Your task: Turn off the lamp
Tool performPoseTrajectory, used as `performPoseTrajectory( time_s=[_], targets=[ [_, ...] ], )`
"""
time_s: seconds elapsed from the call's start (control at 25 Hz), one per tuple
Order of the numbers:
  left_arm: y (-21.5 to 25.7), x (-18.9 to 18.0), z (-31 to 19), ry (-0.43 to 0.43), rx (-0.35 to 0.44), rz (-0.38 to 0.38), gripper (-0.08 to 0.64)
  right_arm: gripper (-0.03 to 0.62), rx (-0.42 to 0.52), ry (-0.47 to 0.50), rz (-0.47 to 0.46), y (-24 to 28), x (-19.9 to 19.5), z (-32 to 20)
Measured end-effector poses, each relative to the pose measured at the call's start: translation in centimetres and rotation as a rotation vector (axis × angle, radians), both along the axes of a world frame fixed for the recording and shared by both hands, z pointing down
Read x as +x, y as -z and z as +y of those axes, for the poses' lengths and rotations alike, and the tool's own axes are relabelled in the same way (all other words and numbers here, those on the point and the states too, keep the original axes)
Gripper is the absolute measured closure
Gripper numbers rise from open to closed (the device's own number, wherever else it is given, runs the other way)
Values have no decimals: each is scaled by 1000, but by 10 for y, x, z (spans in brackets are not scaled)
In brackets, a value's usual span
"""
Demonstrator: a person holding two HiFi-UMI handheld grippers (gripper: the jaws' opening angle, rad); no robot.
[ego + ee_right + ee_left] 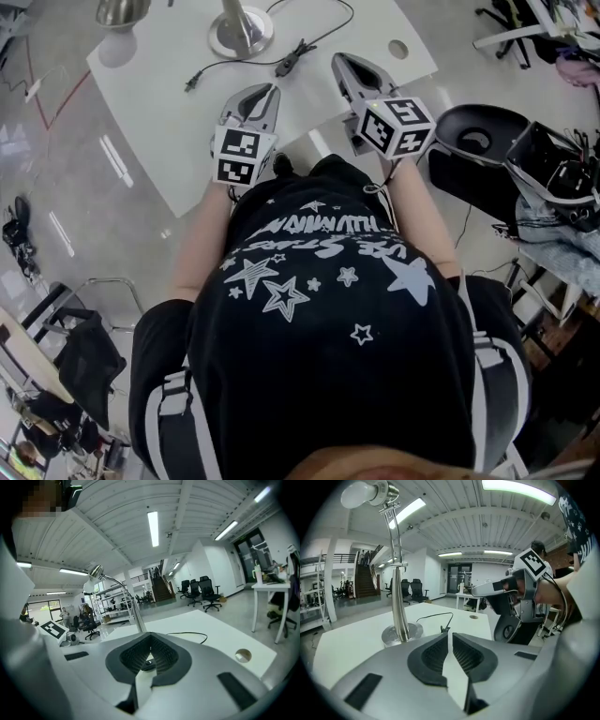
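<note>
**Both grippers shut at the near edge, lamp across the surface**

I've got the left hand-held gripper (449, 637) over the near edge of the white surface (178, 141), jaws together with nothing between them. The right hand-held gripper (150, 639) is beside it on the right, tips closed too and empty. The lamp (242, 28) stands on its round base at the far side, head bent off to the left. The inline switch (289, 64) on its cord lies near the right gripper's tip, and neither gripper touches it.

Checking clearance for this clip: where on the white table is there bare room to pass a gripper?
Bare: the table left of the plug, and between switch and cable hole. Crowded: around lamp base and cord.
</note>
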State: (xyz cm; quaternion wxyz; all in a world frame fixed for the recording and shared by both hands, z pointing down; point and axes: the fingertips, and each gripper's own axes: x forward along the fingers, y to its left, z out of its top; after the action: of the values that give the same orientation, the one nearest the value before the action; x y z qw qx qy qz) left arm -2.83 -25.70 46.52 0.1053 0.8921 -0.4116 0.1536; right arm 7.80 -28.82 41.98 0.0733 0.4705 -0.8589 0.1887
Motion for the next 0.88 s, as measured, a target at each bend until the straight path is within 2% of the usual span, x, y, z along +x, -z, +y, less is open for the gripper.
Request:
performPoseTrajectory(
  time_s=[0.24,0.4,0.6,0.76,0.88],
  targets=[
    [-16,8,-11,-19,-31,-30,543,586,-21,18,12,-8,-2,-11],
    [-29,16,-19,-34,-63,-55,475,586,-34,34,7,-13,1,-24],
    [-48,20,-37,-18,-59,-127,422,586,-65,74,9,-25,1,-43],
    [-66,20,-47,-37,-33,-236,408,586,-88,128,23,-35,-8,-56],
    [-71,22,-53,-31,-47,-244,407,586,-106,168,37,-40,-15,-61]
  ],
)
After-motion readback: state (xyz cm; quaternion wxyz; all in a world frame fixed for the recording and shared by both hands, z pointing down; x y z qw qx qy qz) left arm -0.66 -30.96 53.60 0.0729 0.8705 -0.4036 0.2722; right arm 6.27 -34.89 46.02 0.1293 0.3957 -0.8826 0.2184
